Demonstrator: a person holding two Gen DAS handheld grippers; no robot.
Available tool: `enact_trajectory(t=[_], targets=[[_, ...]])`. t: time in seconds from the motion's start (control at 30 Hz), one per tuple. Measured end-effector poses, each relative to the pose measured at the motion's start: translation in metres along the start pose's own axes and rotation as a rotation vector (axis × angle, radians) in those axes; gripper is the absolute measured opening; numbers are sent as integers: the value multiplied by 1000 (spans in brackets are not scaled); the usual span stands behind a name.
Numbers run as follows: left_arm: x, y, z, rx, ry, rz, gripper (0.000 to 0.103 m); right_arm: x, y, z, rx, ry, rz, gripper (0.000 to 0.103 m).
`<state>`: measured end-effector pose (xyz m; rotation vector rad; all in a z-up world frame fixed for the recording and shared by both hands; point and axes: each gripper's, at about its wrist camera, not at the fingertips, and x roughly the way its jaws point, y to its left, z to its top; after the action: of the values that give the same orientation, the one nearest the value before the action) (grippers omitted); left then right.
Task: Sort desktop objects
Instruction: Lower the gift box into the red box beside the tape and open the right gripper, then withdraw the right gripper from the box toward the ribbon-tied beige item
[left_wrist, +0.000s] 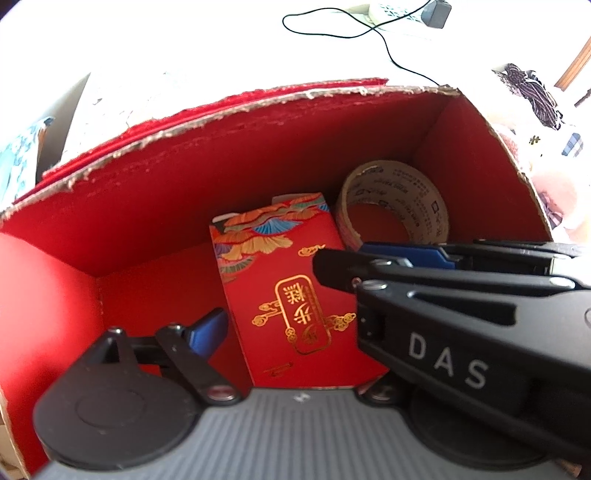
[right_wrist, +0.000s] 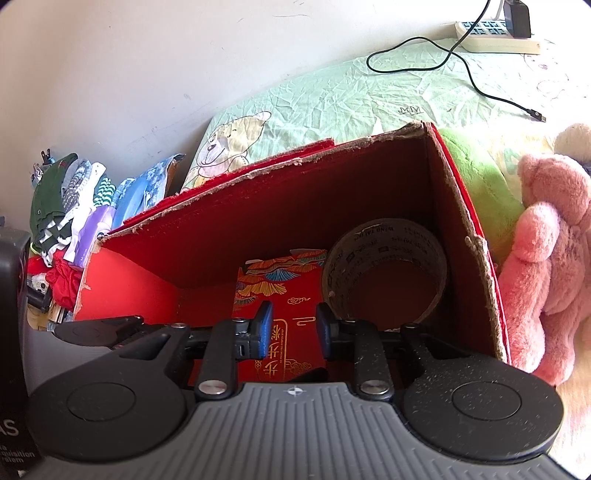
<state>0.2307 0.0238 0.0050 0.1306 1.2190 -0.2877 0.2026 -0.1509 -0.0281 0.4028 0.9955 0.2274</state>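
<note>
Torn red cardboard box holds 1 red-gold printed packet and 1 brown tape roll at far-right corner. My right gripper fingers spread, empty, packet just beyond them; left gripper fingers spread too, packet btwn them.

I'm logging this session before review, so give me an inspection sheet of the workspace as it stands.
Surface: green bedsheet with a bear print.
Job's things: red box holds a red packet lying flat and a tape roll leaning in the corner.
Clutter: pink plush toy; clothes pile.
Grippers: left gripper open over the packet; right gripper open, empty.
Cables: black cable from power strip.
Surroundings: white wall.
</note>
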Motion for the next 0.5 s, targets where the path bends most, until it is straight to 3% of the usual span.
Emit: enact_trajectory(t=[0.5], targets=[[-21, -9, -5, -21, -45, 119, 92, -17, 4, -2, -27, -70, -41, 27]])
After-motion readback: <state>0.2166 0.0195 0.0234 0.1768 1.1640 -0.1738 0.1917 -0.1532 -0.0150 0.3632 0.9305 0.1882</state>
